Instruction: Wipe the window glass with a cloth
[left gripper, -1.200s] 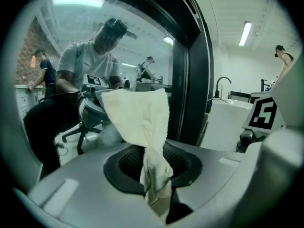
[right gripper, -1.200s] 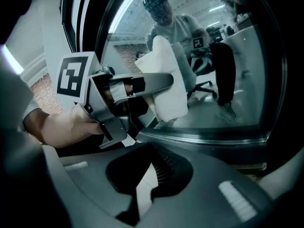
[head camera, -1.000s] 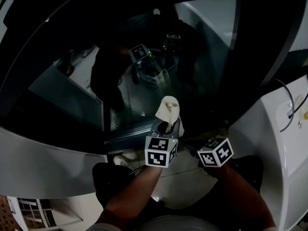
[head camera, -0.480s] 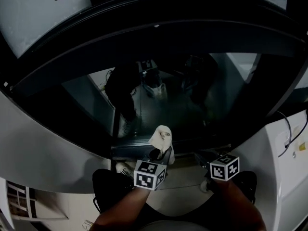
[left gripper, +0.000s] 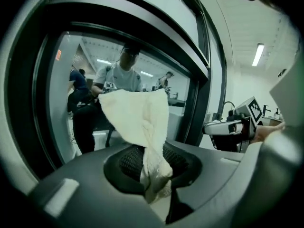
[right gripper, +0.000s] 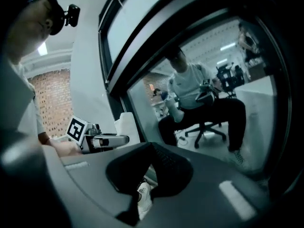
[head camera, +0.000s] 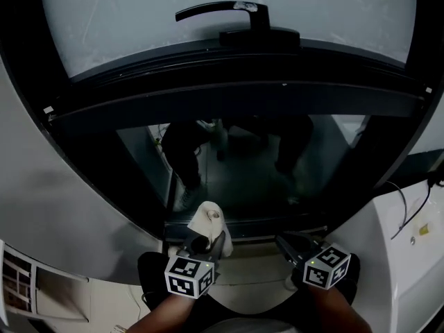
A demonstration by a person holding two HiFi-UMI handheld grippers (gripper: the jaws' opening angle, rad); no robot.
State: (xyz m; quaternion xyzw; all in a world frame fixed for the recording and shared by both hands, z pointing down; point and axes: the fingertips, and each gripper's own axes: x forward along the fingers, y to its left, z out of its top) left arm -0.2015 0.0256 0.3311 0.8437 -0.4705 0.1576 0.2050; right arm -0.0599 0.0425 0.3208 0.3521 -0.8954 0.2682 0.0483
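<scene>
The window glass [head camera: 243, 158] is a dark pane in a black frame, and it mirrors a person and the room. A cream cloth [head camera: 208, 219] sticks up from my left gripper [head camera: 205, 241], which is shut on it and held low, just in front of the pane's bottom edge. In the left gripper view the cloth [left gripper: 137, 122] fans out above the jaws toward the glass [left gripper: 80, 108]; whether it touches the glass I cannot tell. My right gripper [head camera: 284, 243] is to the right at the same height, shut with nothing in it [right gripper: 149, 167].
A black lever handle [head camera: 229, 12] sits on the frame above the dark pane, under a pale frosted pane [head camera: 139, 19]. White curved panels flank the window, the right one [head camera: 395, 248] carrying a thin cable. The person's shoe shows below.
The view has tilted upward, bringing the handle and upper pane into sight. Both grippers now sit lower in the picture, the left still holding the cloth.
</scene>
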